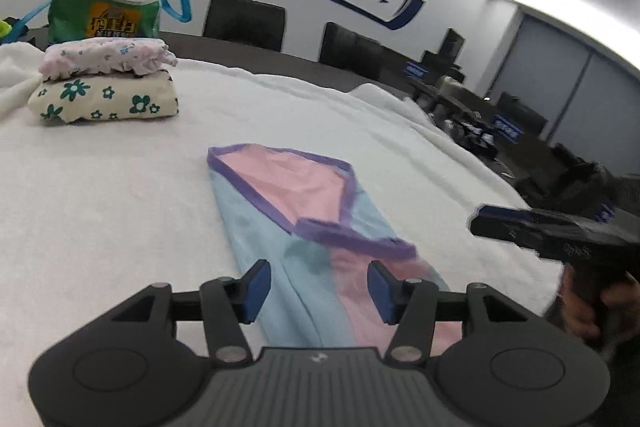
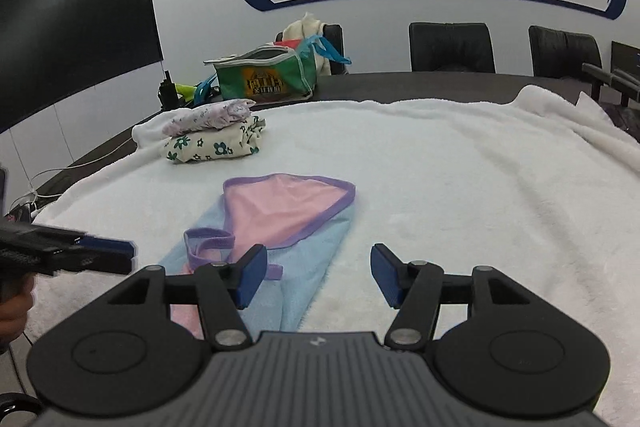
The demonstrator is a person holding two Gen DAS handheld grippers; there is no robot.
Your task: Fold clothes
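Folding part-complete: third garment on the cloth, neither gripper engaged.

Two folded floral garments (image 2: 214, 137) are stacked at the far left of the white fleece cover (image 2: 460, 187). A pink and pale-blue garment with purple trim (image 1: 304, 227) lies partly folded at centre, judged unfinished. The left gripper (image 1: 318, 289) and right gripper (image 2: 318, 275) are held above it, jaws spread, nothing grasped.

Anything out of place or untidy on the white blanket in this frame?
Mostly tidy. The pink and blue garment lies half folded, its purple-trimmed strap bunched loose at one side. The two folded floral pieces sit stacked neatly, the top one slightly askew. Both grippers, left and right, are open and hold nothing.
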